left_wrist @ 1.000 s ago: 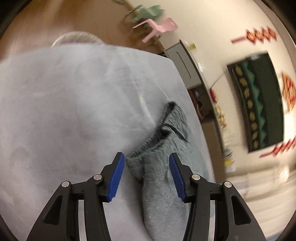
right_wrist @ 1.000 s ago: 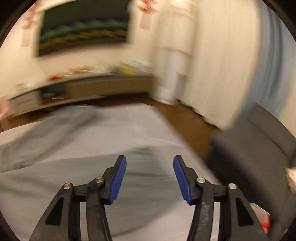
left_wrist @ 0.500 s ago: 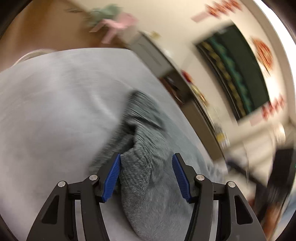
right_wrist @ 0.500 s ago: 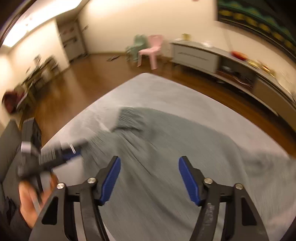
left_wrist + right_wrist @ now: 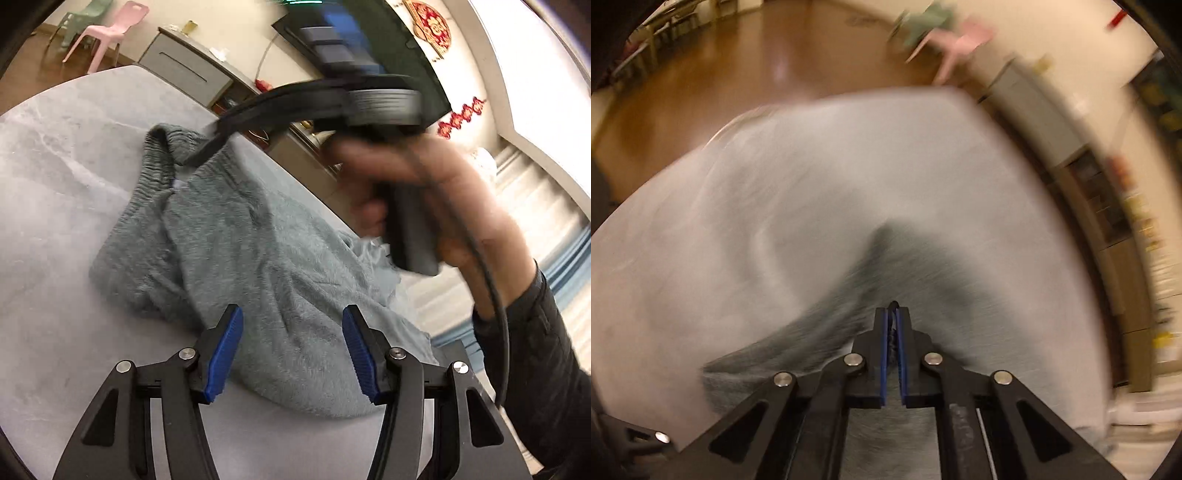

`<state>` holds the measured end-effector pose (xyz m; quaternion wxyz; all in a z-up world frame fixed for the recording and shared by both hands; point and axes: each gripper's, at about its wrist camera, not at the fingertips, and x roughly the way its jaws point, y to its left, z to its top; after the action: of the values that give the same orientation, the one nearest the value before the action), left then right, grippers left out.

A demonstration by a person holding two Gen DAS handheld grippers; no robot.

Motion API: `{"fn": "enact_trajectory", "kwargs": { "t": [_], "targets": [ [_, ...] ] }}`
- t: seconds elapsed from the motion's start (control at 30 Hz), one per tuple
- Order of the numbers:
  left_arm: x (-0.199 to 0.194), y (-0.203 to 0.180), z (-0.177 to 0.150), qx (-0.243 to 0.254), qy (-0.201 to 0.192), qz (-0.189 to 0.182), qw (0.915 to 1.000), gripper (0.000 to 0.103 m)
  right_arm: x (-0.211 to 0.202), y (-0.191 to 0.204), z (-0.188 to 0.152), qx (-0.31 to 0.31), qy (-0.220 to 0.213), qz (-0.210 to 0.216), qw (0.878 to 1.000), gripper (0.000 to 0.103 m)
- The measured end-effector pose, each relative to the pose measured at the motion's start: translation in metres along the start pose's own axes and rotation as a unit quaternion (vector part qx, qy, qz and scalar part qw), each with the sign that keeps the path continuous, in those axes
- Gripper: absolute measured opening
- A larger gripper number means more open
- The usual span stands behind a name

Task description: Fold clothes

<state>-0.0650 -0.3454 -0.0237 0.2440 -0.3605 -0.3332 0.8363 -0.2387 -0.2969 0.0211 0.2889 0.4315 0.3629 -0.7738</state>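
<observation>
Grey-green trousers (image 5: 240, 236) lie under the open left tool (image 5: 291, 350), waistband seemingly pinched by the closed right tool (image 5: 894, 325)

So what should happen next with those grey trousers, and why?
Probably close the left gripper on the cloth beneath it. The right gripper is already clamped on the waistband end of the grey trousers, while the left one's blue pads stand open over the other part, gripping nothing. With both ends held, the trousers could be lifted and folded over on the table.
</observation>
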Motion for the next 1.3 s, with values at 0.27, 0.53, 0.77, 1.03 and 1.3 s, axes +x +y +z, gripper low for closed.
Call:
{"fn": "enact_trajectory", "kwargs": {
  "t": [0.27, 0.53, 0.77, 1.03, 1.3],
  "targets": [
    [-0.014, 0.037, 0.011, -0.087, -0.043, 0.032, 0.9947, 0.056, -0.030, -0.066, -0.034, 0.119, -0.044, -0.012, 0.992, 0.032],
    [-0.007, 0.065, 0.023, -0.172, -0.078, -0.010, 0.9819, 0.056, -0.097, 0.044, -0.171, 0.085, -0.185, 0.061, 0.977, 0.075],
    [-0.013, 0.047, 0.023, -0.154, -0.093, 0.005, 0.9836, 0.057, -0.037, 0.079, -0.162, 0.020, -0.124, 0.024, 0.992, 0.005],
    [-0.002, 0.023, 0.025, -0.024, -0.089, 0.142, 0.9857, 0.059, -0.046, -0.081, -0.191, 0.326, -0.145, 0.223, 0.907, 0.005],
    [0.079, -0.018, 0.037, 0.170, -0.025, 0.278, 0.9452, 0.060, -0.040, -0.084, -0.213, 0.323, -0.135, 0.245, 0.904, 0.006]
  ]
}}
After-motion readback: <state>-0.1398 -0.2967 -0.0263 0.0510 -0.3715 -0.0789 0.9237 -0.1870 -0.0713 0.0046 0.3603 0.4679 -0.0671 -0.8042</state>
